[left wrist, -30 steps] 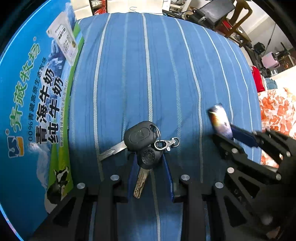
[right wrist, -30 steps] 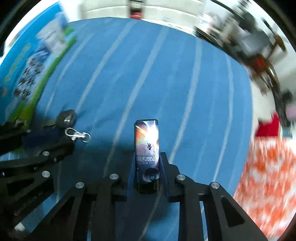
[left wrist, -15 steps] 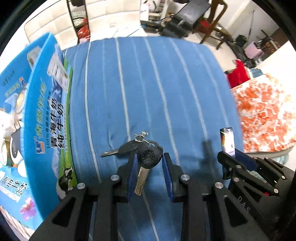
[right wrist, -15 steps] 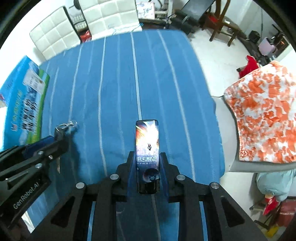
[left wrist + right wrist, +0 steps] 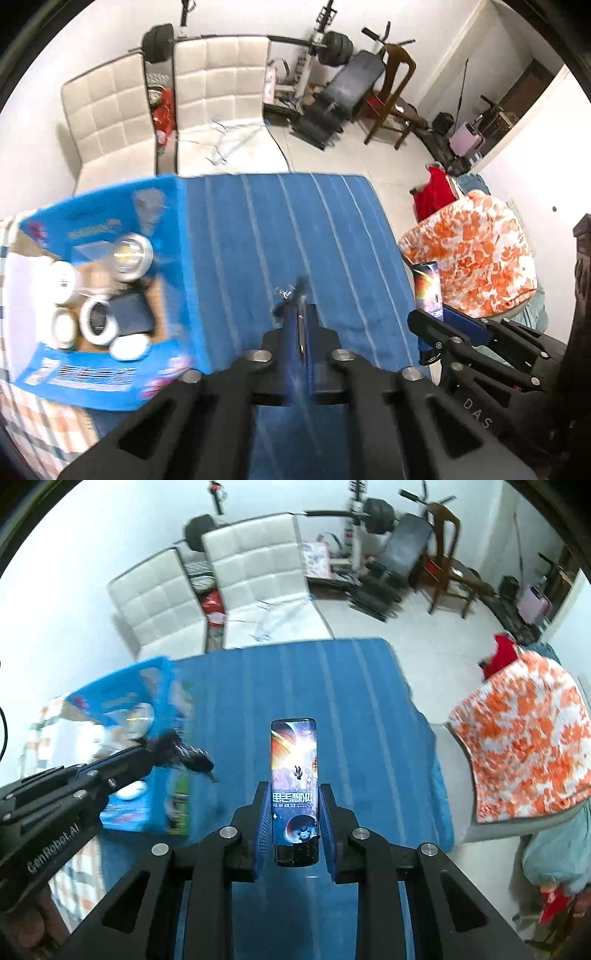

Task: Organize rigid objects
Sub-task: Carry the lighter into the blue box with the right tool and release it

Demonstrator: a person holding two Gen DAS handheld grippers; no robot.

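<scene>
My left gripper [image 5: 301,312] is shut on a bunch of keys [image 5: 300,295], seen edge-on and blurred, with the ring clip [image 5: 283,293] sticking out ahead. It hangs high above the blue striped tablecloth [image 5: 295,221]. In the right wrist view the keys [image 5: 194,760] dangle from the left gripper [image 5: 147,755] just right of the open blue carton [image 5: 147,738]. My right gripper [image 5: 294,788] is shut on a lighter with a space print [image 5: 293,753], held upright over the cloth [image 5: 351,701]. The lighter [image 5: 427,291] also shows at the right of the left wrist view.
The open blue carton [image 5: 177,288] at the table's left holds several round tape rolls [image 5: 96,321] and a dark box. Two white padded chairs [image 5: 218,85] stand behind the table. An orange floral cloth [image 5: 476,251] covers a seat on the right. Gym gear and a wooden chair [image 5: 391,88] lie beyond.
Both grippers have risen well above the table. The keys came off the cloth in the left gripper, which has closed tighter. The carton's inside has come into view.
</scene>
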